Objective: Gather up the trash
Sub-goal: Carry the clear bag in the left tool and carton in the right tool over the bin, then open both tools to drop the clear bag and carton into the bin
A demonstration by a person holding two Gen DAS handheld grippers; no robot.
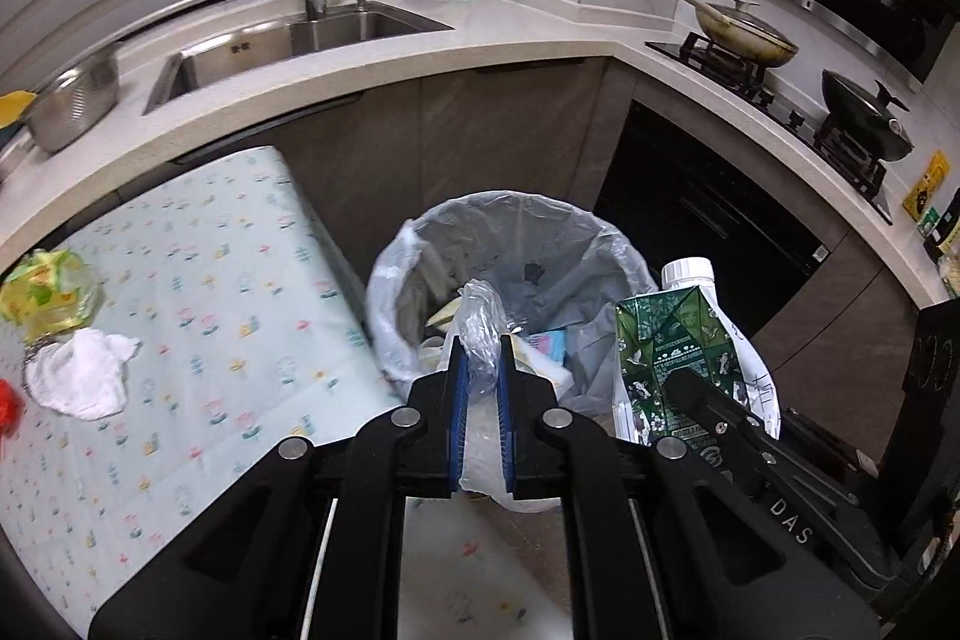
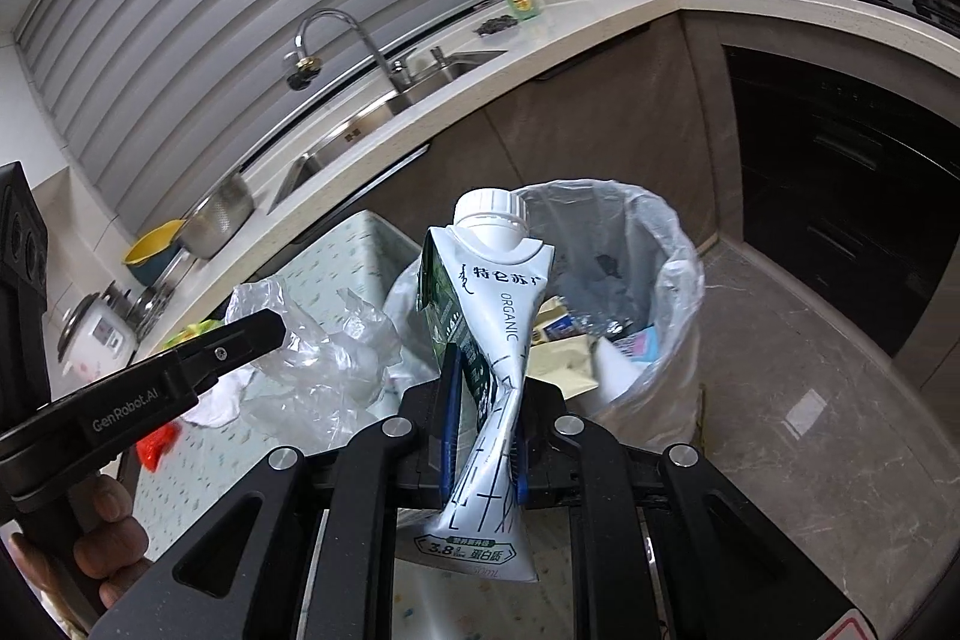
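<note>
The crushed milk carton [image 2: 489,340] reads "ORGANIC" down its white side, Chinese characters above, and "3.8" in a band near its bottom. The left tool [image 2: 180,376] reads "GenRobot.AI". The right tool [image 1: 780,466] reads "DAS".

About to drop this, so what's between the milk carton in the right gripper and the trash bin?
Nothing. In the right wrist view the milk carton sits directly before the trash bin, only air between.
</note>
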